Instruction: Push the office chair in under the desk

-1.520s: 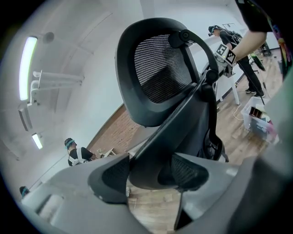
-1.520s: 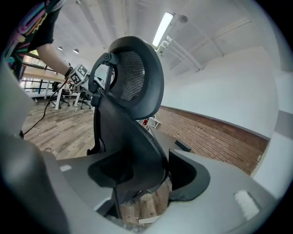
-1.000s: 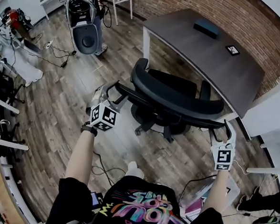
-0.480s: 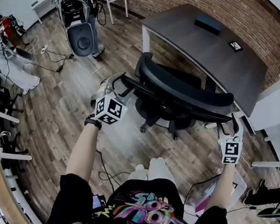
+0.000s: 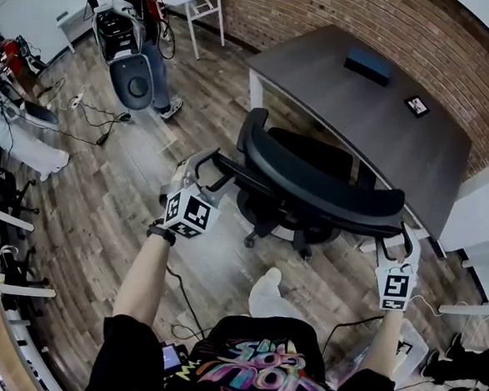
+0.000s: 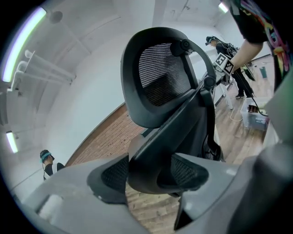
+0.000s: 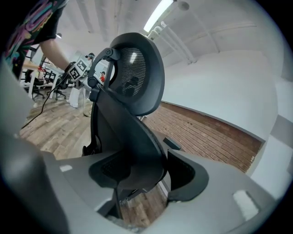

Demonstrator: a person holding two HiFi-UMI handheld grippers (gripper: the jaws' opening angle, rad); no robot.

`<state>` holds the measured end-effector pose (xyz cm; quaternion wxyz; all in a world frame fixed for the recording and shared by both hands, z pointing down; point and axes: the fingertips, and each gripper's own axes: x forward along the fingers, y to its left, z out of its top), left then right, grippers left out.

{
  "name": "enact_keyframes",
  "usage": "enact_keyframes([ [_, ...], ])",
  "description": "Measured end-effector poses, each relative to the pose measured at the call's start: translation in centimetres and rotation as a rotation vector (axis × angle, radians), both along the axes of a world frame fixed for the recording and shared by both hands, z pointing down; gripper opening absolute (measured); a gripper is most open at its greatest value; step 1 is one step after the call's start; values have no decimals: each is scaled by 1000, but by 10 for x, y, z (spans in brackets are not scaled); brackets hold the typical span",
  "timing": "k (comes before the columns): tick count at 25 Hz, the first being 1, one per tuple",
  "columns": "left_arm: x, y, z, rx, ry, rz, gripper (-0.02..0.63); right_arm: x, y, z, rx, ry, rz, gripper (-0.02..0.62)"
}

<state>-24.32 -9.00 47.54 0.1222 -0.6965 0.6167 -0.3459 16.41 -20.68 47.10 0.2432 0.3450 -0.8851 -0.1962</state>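
Matt plastic office chair with mesh back, wood-plank floor, rough brick wall

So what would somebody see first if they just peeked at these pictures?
The big black office chair stands out first, seen from above in the middle of the wooden floor. The left gripper and the right gripper each pinch one side of its curved back. Just beyond the chair, a dark desk stands along the brick wall.
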Motion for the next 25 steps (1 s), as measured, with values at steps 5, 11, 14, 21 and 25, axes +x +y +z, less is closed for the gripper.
enact_keyframes([
  [5, -22, -29, -5, -13, -5, 25, 284, -18, -13, -5, 2, 36, -30, 259],
  [11, -42, -73, -3, -30, -12, 56, 283, -32, -32, -5, -8, 51, -18, 254],
  [14, -48, -98, -6, -25, -14, 78, 284, -36, -46, -9, -6, 44, 17, 255],
  [21, -68, -149, -4, -23, -13, 141, 284, -53, -68, -8, -11, 35, 82, 256],
  [25, -79, -177, -4, -8, -5, 196, 284, -62, -77, -8, -23, 38, 148, 258],
])
